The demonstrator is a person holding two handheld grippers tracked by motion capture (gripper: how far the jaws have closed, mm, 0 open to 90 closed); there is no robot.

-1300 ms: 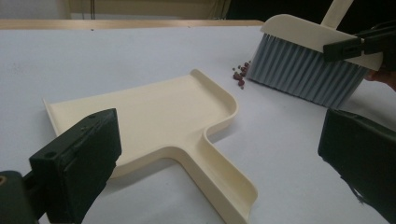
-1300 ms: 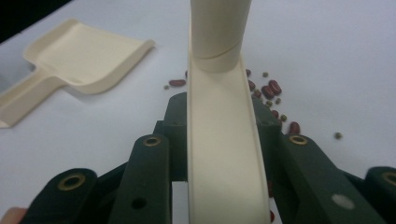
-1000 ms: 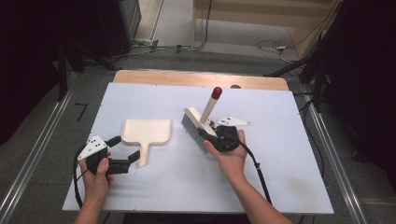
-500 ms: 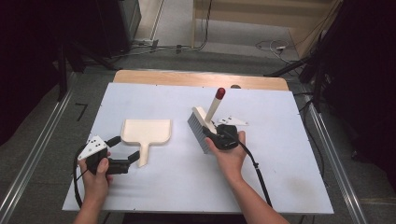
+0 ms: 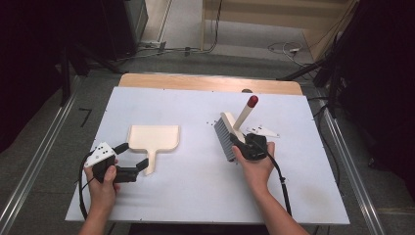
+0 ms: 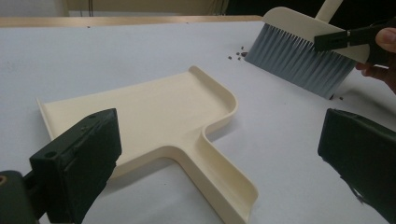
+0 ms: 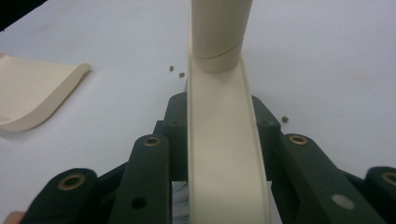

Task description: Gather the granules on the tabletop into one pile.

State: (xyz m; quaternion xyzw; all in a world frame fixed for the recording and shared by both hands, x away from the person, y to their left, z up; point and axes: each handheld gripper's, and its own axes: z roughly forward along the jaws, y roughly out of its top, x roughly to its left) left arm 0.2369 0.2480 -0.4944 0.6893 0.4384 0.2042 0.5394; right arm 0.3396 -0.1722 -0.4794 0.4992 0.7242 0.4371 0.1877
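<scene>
1. My right gripper [image 5: 241,145] is clamped on the brush [image 5: 230,133] head, bristles down near the tabletop's middle; its pads are mostly hidden behind the brush back.
2. My left gripper [image 5: 131,161] gapes wide, holding nothing, straddling the dustpan [image 5: 153,138] handle toward the left edge.
3. I can barely make out crumbs [image 6: 237,54] by the bristles.

Cream dustpan [image 5: 152,138] on a white tabletop [image 5: 195,181]; cream hand brush [image 5: 230,132] with grey bristles [image 6: 299,58] and a red handle tip [image 5: 252,101]; black claws; dark brown crumbs [image 6: 238,55]
</scene>
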